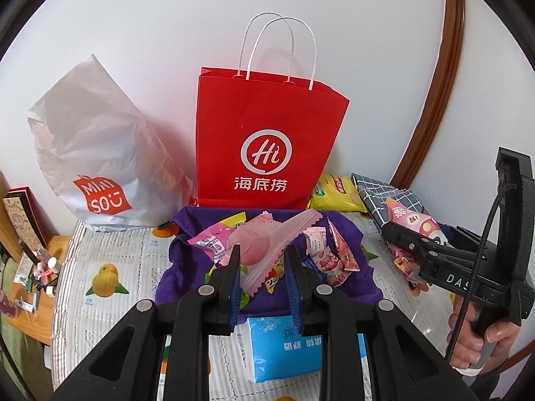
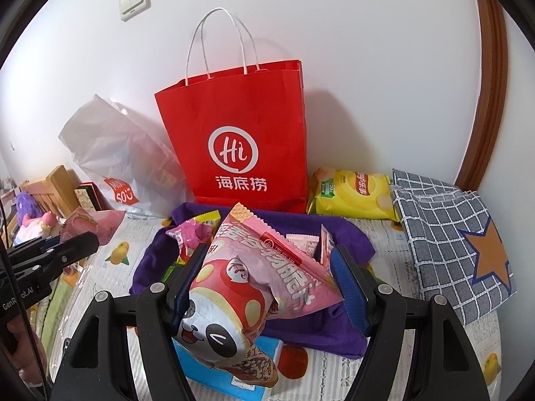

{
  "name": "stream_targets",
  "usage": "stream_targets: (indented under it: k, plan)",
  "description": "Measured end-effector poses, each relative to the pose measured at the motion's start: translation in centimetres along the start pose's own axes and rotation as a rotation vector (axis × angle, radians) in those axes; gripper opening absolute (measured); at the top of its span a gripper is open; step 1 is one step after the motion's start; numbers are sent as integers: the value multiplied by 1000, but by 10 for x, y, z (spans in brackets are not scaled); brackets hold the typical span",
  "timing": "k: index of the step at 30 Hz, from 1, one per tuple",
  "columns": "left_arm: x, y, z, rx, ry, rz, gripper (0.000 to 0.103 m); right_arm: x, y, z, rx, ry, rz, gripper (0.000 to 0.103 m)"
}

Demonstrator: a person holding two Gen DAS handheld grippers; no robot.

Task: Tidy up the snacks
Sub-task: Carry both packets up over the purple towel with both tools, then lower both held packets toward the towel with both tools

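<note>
My left gripper (image 1: 264, 254) is shut on a flat pink peach-print packet (image 1: 259, 250), held above a purple cloth (image 1: 187, 267). Several small snack packets (image 1: 329, 257) lie on that cloth. My right gripper (image 2: 271, 254) grips a puffy pink panda-print snack bag (image 2: 240, 284) between its blue pads, also above the purple cloth (image 2: 150, 260). In the left wrist view the right gripper (image 1: 391, 230) sits at the right with the same bag (image 1: 411, 220). A red paper bag (image 1: 267, 140) (image 2: 240, 133) with white handles stands upright against the wall just behind the cloth, its mouth facing up.
A white plastic shopping bag (image 1: 100, 167) leans left of the red bag. A yellow chip bag (image 2: 354, 197) and a grey checked cloth (image 2: 444, 234) lie at the right. A blue tissue pack (image 1: 281, 347) lies near me on the fruit-print table cover (image 1: 110, 267). A cluttered wooden shelf (image 1: 33, 267) is at the left.
</note>
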State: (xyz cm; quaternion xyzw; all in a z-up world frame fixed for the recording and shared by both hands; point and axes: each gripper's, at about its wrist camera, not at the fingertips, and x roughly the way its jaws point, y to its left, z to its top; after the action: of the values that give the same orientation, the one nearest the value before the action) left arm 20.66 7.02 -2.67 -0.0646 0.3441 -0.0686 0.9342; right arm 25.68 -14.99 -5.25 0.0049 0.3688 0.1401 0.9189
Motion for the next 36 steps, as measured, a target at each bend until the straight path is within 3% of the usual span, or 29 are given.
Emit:
stream_targets:
  k: [27, 32, 36]
  plan:
    - [65, -4, 44, -28, 13, -41, 23, 47, -24, 37, 42, -26, 10, 72]
    - [79, -2, 53, -13, -11, -30, 23, 60, -29, 37, 44, -22, 22, 72]
    - [94, 8, 54, -31, 20, 0, 23, 77, -37, 36, 34, 8, 2, 72]
